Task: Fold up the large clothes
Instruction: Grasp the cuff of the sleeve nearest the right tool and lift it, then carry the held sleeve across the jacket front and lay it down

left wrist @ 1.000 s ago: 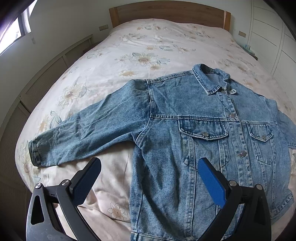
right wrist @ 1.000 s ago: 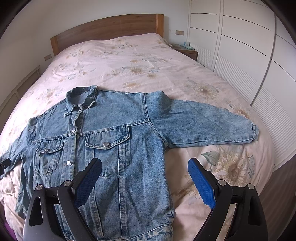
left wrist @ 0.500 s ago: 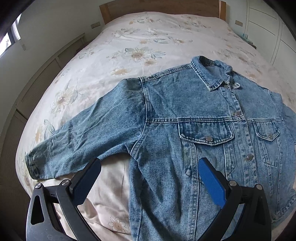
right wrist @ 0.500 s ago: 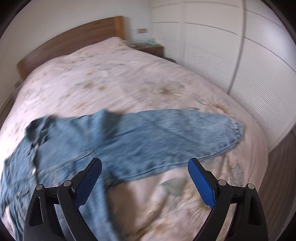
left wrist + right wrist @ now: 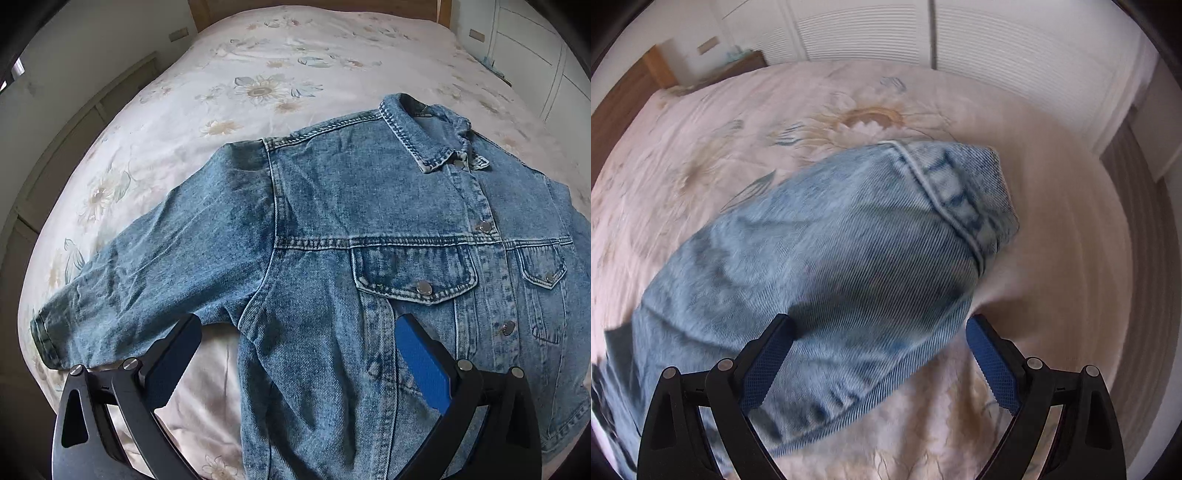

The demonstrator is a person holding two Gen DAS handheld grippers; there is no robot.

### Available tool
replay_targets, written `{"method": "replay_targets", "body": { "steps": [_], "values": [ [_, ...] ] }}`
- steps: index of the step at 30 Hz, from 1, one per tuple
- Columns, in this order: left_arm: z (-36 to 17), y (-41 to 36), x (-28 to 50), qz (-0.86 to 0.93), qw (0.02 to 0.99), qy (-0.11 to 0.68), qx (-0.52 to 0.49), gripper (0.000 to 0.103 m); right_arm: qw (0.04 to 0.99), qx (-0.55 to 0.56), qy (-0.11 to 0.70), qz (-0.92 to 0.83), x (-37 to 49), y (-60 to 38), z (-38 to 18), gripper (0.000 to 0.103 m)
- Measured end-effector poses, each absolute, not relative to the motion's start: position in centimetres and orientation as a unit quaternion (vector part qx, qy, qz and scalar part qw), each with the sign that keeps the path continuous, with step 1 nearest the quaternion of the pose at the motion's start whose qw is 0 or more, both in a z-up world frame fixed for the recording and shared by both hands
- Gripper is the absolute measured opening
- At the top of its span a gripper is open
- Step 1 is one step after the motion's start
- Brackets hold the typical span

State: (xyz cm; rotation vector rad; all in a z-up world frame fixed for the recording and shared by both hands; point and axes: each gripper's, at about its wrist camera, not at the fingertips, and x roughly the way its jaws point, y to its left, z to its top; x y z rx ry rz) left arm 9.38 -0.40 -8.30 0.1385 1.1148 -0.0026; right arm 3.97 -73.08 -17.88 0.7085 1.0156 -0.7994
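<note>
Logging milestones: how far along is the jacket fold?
Done: jacket laid flat, buttoned, on the bed. In hand: nothing gripped; the open right gripper straddles the sleeve near its cuff, and the left gripper is open over the body. Left: all folds.

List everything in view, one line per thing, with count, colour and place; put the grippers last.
denim jacket: one, washed blue, flat on the bed, front up, buttoned.
sleeve cuff: one, blue, lying on the bedspread ahead of the right gripper.
bedspread: one, cream with flowers, covering the bed.
headboard: one, wooden, far end of bed.
wardrobe doors: white, slatted, beside the bed.
left gripper: black with blue pads, open above the jacket.
right gripper: same colours, open above the sleeve.
</note>
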Motion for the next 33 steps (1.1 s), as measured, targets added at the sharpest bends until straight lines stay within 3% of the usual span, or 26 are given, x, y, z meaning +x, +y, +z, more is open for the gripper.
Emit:
{"method": "replay_targets", "body": {
  "steps": [4, 6, 8, 10, 18, 28, 33],
  "values": [
    [-8.7, 0.2, 9.9, 0.001, 0.845, 0.532, 0.061, 0.102, 0.749, 0.304, 0.48, -0.341, 5.8, -73.8, -17.7, 0.094],
    [-8.5, 0.9, 10.1, 0.008, 0.847, 0.528, 0.054, 0.102, 0.746, 0.306, 0.485, -0.337, 6.2, -74.1, -17.7, 0.082],
    [-8.3, 1.5, 10.2, 0.013, 0.85, 0.525, 0.048, 0.102, 0.753, 0.311, 0.478, -0.328, 6.2, -74.3, -17.2, 0.032],
    [-8.0, 2.1, 10.2, 0.011, 0.851, 0.523, 0.044, 0.102, 0.764, 0.323, 0.465, -0.31, 5.8, -74.1, -16.3, 0.015],
    [-7.2, 3.2, 9.3, 0.01, 0.859, 0.509, 0.05, 0.102, 0.829, 0.243, 0.441, -0.243, 7.7, -68.6, -9.4, 0.01],
    [-7.8, 2.4, 8.6, -0.017, 0.861, 0.507, 0.037, 0.102, 0.907, 0.124, 0.397, -0.064, 14.1, -51.3, 1.9, 0.009],
    [-8.1, 2.7, 8.8, -0.016, 0.863, 0.503, 0.034, 0.102, 0.91, 0.108, 0.4, 0.028, 17.3, -42.0, 2.8, 0.009]
  ]
}}
